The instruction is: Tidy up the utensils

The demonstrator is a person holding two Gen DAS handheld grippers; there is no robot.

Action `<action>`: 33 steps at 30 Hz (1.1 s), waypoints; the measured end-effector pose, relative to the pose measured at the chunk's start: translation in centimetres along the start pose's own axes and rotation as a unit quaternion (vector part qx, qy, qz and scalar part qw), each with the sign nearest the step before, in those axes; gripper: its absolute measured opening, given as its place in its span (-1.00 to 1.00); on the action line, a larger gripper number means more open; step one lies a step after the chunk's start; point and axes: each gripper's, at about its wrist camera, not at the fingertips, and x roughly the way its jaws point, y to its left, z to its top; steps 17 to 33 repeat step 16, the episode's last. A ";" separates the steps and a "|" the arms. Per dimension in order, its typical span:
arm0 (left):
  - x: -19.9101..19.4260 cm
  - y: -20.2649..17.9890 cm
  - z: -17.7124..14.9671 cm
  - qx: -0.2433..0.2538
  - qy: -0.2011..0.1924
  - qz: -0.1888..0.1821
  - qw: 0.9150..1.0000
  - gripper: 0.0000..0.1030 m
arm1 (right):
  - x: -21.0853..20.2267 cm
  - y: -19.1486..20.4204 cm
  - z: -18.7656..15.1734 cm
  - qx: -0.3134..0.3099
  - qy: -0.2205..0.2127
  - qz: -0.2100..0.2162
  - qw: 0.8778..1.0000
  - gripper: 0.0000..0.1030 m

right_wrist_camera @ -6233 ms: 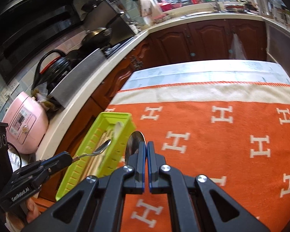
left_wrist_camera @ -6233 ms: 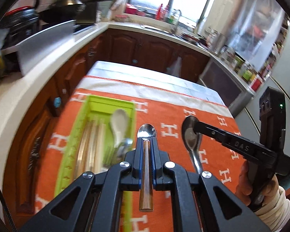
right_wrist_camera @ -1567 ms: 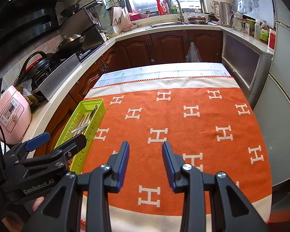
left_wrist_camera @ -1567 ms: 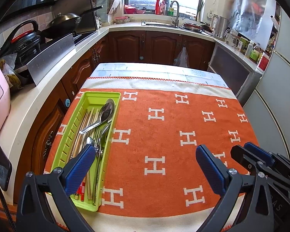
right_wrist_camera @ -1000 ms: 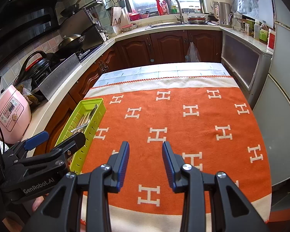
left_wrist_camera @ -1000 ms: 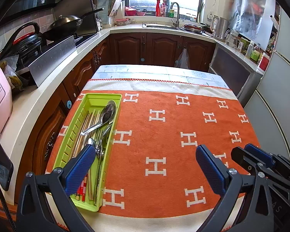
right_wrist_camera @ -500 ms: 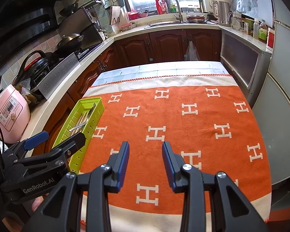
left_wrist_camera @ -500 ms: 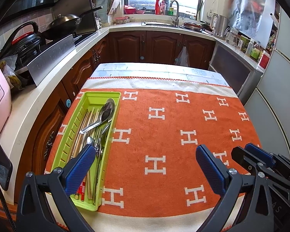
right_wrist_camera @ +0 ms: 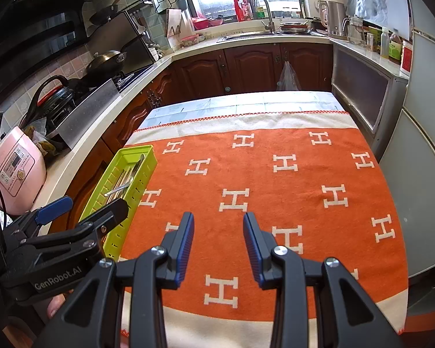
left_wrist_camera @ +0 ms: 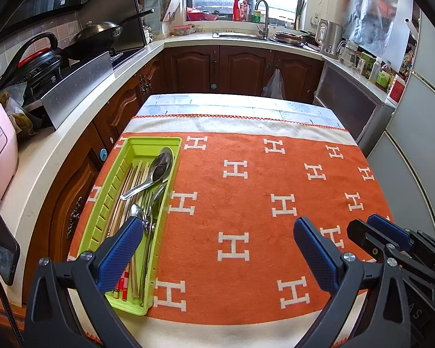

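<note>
One big table fills most of both views, and an orange cloth (left_wrist_camera: 246,197) with white H shapes covers it, with a pale strip of cloth at the far end and another at the near edge. Around the table runs a kitchen counter (left_wrist_camera: 148,55) with dark brown cupboard doors under it. On the counter at the left stands a pink cooker (right_wrist_camera: 17,171), and farther along there is a dark pan (left_wrist_camera: 95,33) on the stove. A sink tap (left_wrist_camera: 262,8) stands by the bright window at the back. On the left side of the orange cloth lies a long green tray (left_wrist_camera: 136,142), close to the table's left edge. All the utensils are inside that tray: a big silver spoon (left_wrist_camera: 156,171) lies slanted on top, more spoons lie below it, and long chopsticks (left_wrist_camera: 124,194) lie side by side along the tray. The rest of the cloth is bare. The left gripper (left_wrist_camera: 217,249) hangs above the near part of the table with its blue pads spread very wide, and it holds nothing. The right gripper (right_wrist_camera: 218,243) hangs over the near middle of the cloth with its blue pads about half apart, and nothing is between them either. The two grippers sit near each other, side by side.
</note>
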 end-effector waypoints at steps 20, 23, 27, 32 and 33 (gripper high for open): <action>-0.2 -0.1 -0.2 -0.001 0.007 -0.001 1.000 0.98 | -0.1 0.1 0.1 0.000 0.001 0.001 1.000 -0.32; -0.2 -0.1 -0.2 -0.001 0.007 -0.001 1.000 0.98 | -0.1 0.1 0.1 0.000 0.001 0.001 1.000 -0.32; -0.2 -0.1 -0.2 -0.001 0.007 -0.001 1.000 0.98 | -0.1 0.1 0.1 0.000 0.001 0.001 1.000 -0.32; -0.2 -0.1 -0.2 -0.001 0.007 -0.001 1.000 0.98 | -0.1 0.1 0.1 0.000 0.001 0.001 1.000 -0.32; -0.2 -0.1 -0.2 -0.001 0.007 -0.001 1.000 0.98 | -0.1 0.1 0.1 0.000 0.001 0.001 1.000 -0.32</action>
